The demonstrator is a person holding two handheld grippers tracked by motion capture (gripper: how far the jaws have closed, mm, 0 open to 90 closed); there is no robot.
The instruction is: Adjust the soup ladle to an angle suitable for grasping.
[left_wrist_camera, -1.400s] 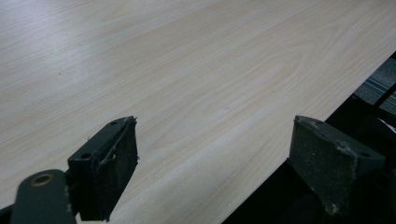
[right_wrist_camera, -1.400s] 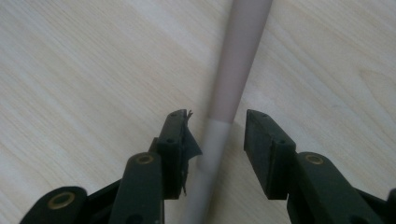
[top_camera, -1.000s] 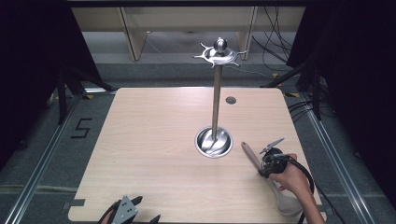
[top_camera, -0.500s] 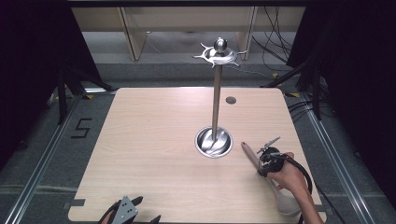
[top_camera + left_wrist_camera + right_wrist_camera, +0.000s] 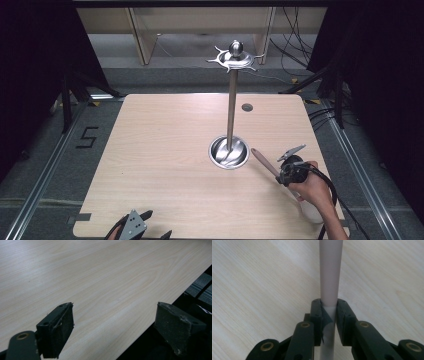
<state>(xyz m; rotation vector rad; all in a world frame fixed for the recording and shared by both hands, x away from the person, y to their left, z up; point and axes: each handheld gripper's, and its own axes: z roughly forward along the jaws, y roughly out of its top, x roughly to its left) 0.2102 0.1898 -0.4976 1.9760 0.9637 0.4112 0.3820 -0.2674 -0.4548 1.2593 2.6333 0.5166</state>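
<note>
— While the wooden table (image 5: 165, 150) takes up most of the high view, what stands on it?

— A tall metal stand (image 5: 231, 110): a slim post rising from a round, shiny dish base (image 5: 228, 152) right of the table's centre, topped by a ring of curved hooks (image 5: 234, 58) under a ball knob. A small dark round mark (image 5: 247, 107) sits on the tabletop beyond it, towards the far edge.

— And the grippers?

— The right gripper (image 5: 283, 174) is near the table's right front, just beside the dish base, with the person's hand (image 5: 312, 189) behind it. Its jaws are clamped on a pale rod-like handle (image 5: 265, 164) that points up and left towards the base. In the right gripper view the two black pads (image 5: 316, 312) press on either side of the handle (image 5: 330, 277), which runs straight away over the bare wood.

— What is that handle part of?

— Hard to say; its near end is hidden behind the hand, though something pale shows under the wrist.

— The left gripper?

— The left gripper (image 5: 135, 227) is low at the front edge of the table. In its own view the jaws stand wide apart with nothing between them, one pad (image 5: 58, 330) over the wood, the other past the table's edge.
</note>
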